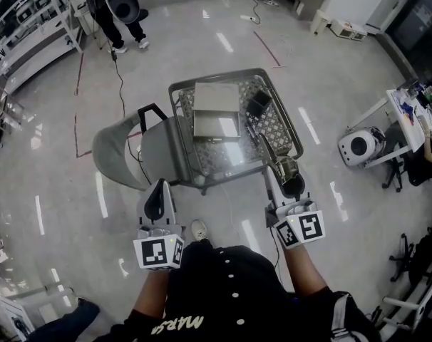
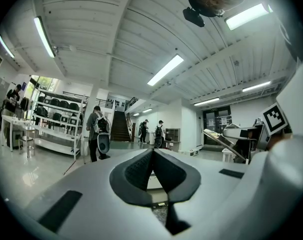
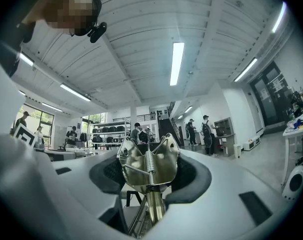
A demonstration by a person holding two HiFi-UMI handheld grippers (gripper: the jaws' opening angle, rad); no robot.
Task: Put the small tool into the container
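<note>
Left gripper (image 2: 152, 170): we see its jaws pressed together, nothing between them.
Right gripper (image 3: 147, 176): we see its jaws clamped on the small metal tool (image 3: 147, 159).
Tool: held level at the near right corner of the wire basket (image 1: 291, 125).

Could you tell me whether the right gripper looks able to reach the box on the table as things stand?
Probably yes: the right gripper, shut on the metal tool, is at the near edge of the table, and nothing stands between it and the box.
</note>
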